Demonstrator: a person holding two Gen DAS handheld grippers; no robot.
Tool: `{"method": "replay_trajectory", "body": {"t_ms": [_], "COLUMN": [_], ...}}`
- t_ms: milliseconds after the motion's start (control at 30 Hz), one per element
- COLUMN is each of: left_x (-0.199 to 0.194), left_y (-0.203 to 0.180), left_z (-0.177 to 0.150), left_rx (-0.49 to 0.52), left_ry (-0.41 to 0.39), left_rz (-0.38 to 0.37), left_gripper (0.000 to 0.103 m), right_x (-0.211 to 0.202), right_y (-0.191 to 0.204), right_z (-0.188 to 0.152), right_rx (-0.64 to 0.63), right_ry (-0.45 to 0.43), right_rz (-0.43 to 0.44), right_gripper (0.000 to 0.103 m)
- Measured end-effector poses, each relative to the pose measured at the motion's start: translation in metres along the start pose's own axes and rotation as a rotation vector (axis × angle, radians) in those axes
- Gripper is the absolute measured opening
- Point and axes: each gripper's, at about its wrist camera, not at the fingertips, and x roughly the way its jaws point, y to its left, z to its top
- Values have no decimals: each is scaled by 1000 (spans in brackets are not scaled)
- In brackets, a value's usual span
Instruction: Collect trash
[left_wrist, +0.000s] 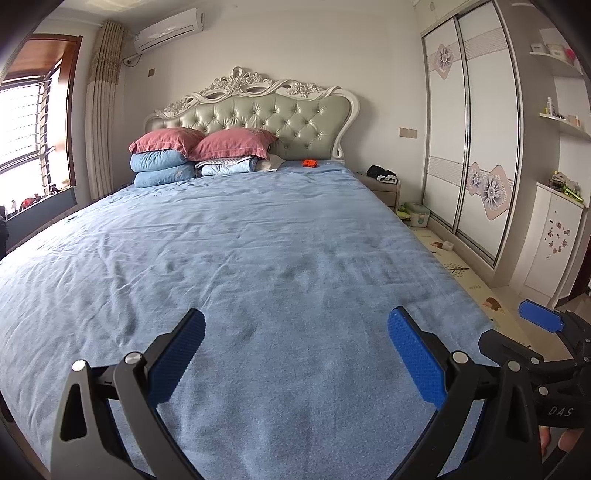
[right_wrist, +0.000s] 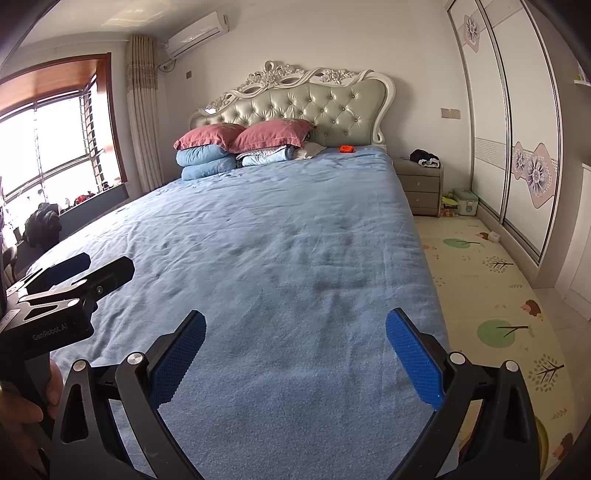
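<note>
Left wrist view
Left gripper (left_wrist: 295, 332): hovers over the foot of the bed (left_wrist: 258, 266), fingers (left_wrist: 177, 358) spread wide, released, nothing between them.
Trash: a small orange item (left_wrist: 309, 163) lies far off by the headboard (left_wrist: 255, 110), right of the pillows (left_wrist: 201, 142); what it is, too small to tell.
Right gripper (left_wrist: 543, 321): pokes in at the right edge, above the floor mat (left_wrist: 476, 280).
Wardrobe (left_wrist: 469, 140): stands along the right wall.

Right wrist view
Right gripper (right_wrist: 295, 332): over the bed's (right_wrist: 277, 258) near right part, fingers (right_wrist: 413, 358) wide apart, released, holding nothing.
Trash: the orange item (right_wrist: 346, 148) sits on the sheet just under the headboard (right_wrist: 295, 99), well apart from both grippers.
Left gripper (right_wrist: 85, 269): at the left edge, fingers parted.
Nightstand (right_wrist: 421, 184): beside the bed, dark bundle on top.
</note>
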Motion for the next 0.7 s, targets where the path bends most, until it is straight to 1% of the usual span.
{"method": "replay_trajectory", "body": {"t_ms": [133,233,333,433,533,700], "left_x": [-1,-4,-6,-4,-5,-5], "left_y": [0,-2,-4,-3,-1,-4], "left_z": [0,-1,-1,1,2,2], "left_rx": [3,14,27,14,-6,5], "left_ry": [-5,-30,-46,-35,-39,-38], "left_rz": [-4,-12,1,-8,1,-8], "left_gripper": [99,99,99,99,99,99], "right_x": [2,5,7,7,5,5], "right_y": [-1,-1,-2,-2,-2,-4], "right_z": [-2,-4,-5,-5,-4,-6], "right_rx": [6,16,20,19,18,28], "right_ry": [4,12,19,16,12,11], "right_rz": [5,10,11,10,9,8], "right_gripper": [95,95,95,95,95,95]}}
